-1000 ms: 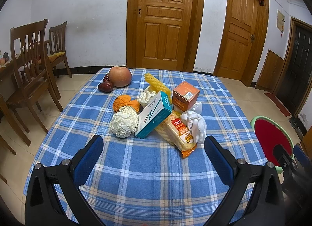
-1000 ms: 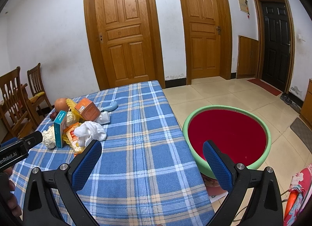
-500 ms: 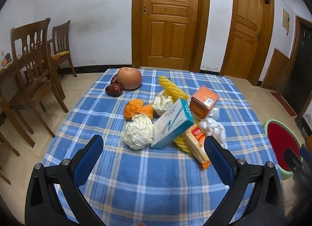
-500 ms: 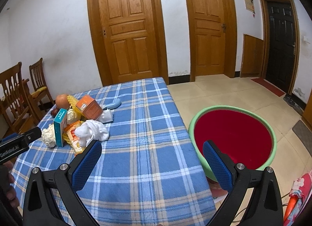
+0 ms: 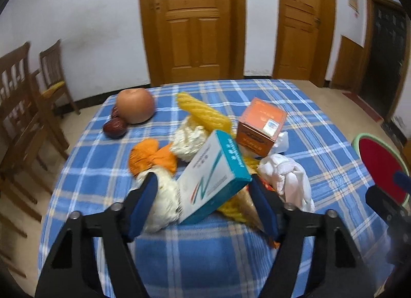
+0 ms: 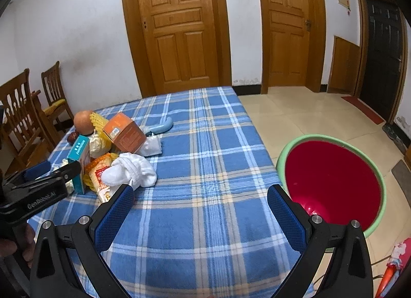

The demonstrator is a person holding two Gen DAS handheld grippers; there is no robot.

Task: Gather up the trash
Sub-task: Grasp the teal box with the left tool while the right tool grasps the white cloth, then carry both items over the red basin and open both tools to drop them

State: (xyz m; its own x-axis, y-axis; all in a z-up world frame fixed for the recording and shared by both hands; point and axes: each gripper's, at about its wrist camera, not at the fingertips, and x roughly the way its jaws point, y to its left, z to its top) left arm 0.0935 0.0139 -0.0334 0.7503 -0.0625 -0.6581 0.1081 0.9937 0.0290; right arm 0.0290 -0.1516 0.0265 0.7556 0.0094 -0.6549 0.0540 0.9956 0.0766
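Plaid table lies bare ahead of my wide-open right tool; my left tool, just closing, straddles the teal box without gripping.

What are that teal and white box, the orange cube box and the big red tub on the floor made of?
Teal and white box: printed matte cardboard, by its crisp folded edges. Orange box: cardboard too, with a stuck-on label. Red tub: probably moulded plastic, smooth and slightly glossy, with a green rim.
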